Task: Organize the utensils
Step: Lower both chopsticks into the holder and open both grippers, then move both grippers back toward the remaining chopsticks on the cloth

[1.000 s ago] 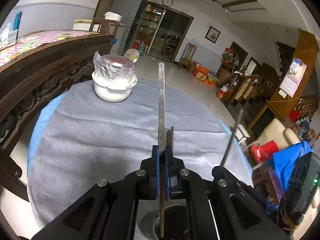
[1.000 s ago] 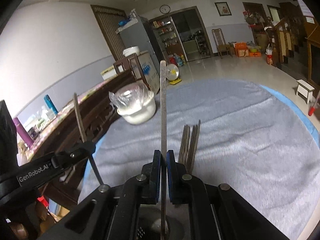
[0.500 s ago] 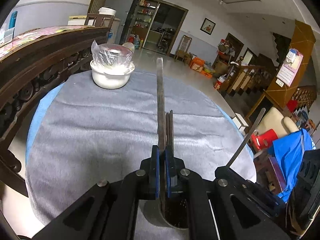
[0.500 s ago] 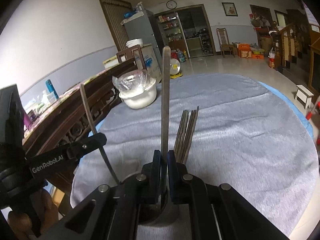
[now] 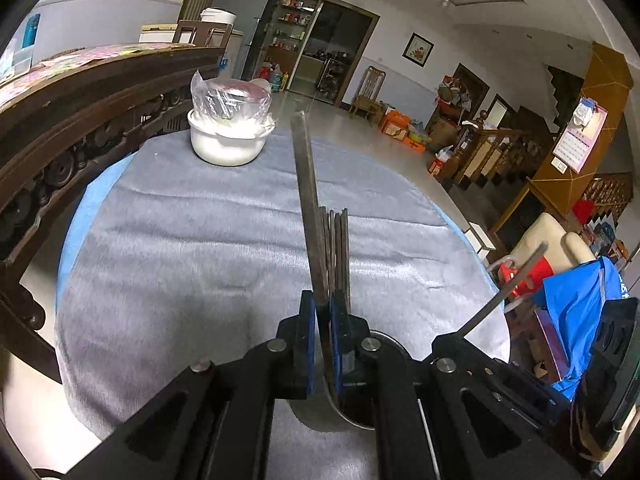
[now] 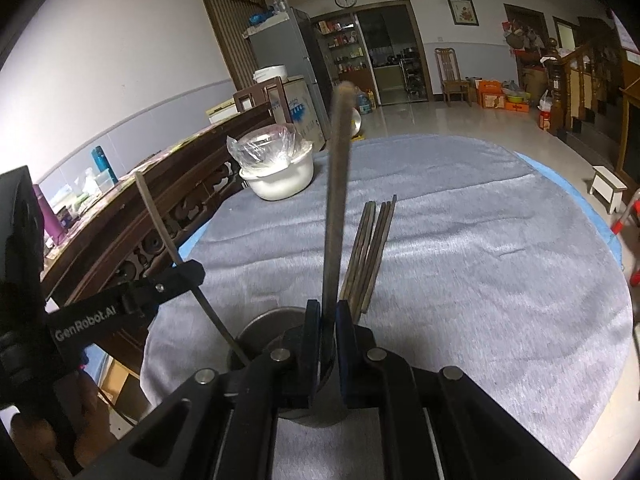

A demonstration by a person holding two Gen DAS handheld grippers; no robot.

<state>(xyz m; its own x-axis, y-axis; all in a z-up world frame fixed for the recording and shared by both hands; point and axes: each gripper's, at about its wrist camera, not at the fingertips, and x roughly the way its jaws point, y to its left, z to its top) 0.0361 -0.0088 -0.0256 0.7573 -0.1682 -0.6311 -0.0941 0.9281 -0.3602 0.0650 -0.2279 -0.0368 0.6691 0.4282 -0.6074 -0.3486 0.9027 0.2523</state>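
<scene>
Dull metal chopstick [image 5: 308, 200], long and flat-sided, stands at frame centre, clamped by left gripper [image 5: 322, 340]. Right gripper [image 6: 328, 344] is clamped on another chopstick [image 6: 336, 200], over the steel cup [image 6: 260, 328].

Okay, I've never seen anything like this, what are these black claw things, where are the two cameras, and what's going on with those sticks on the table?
The black claws are two handheld grippers; a person holds one in each hand. Each carries a wide-angle camera looking along its fingers, so one picture comes from the left gripper and one from the right gripper.

Each gripper is shut on a chopstick: the left chopstick and the right chopstick. Both reach down into a metal cup on the grey cloth, where several more chopsticks already stand. In the right picture you see the left gripper from the side.

Farther back sits a white bowl covered with plastic.
</scene>
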